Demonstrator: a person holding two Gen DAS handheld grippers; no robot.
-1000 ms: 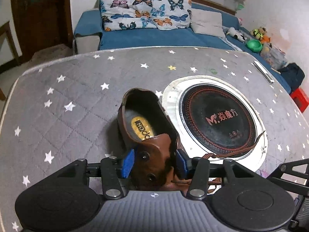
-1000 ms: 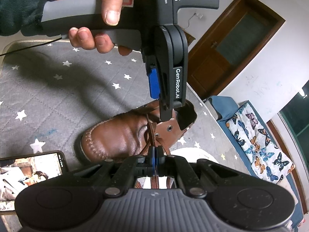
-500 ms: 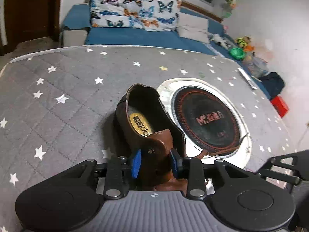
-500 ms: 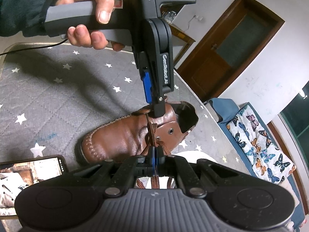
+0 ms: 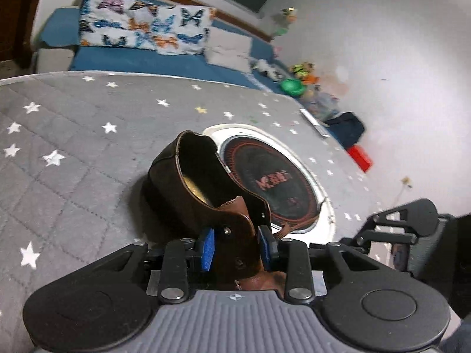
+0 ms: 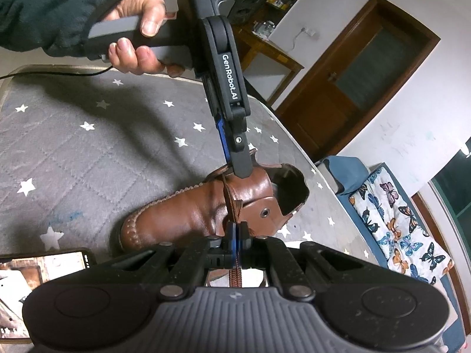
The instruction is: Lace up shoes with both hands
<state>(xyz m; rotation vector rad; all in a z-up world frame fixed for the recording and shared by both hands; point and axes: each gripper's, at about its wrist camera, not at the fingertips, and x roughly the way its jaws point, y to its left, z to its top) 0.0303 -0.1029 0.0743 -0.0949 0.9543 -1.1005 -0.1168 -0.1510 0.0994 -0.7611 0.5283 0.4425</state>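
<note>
The grey starred table [image 6: 73, 153] carries the brown shoe [image 6: 182, 214] near its middle. My left gripper [image 5: 237, 247] clamps the shoe's tongue flaps from above; my right gripper [image 6: 235, 235] pinches the brown lace [image 6: 232, 206] tight.

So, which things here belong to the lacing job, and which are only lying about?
For the job:
- brown shoe
- brown lace
- left gripper, around the shoe's eyelet flaps
- right gripper, shut on the lace

Lying about:
- phone
- round black cooker plate
- butterfly cushions
- green bowl
</note>
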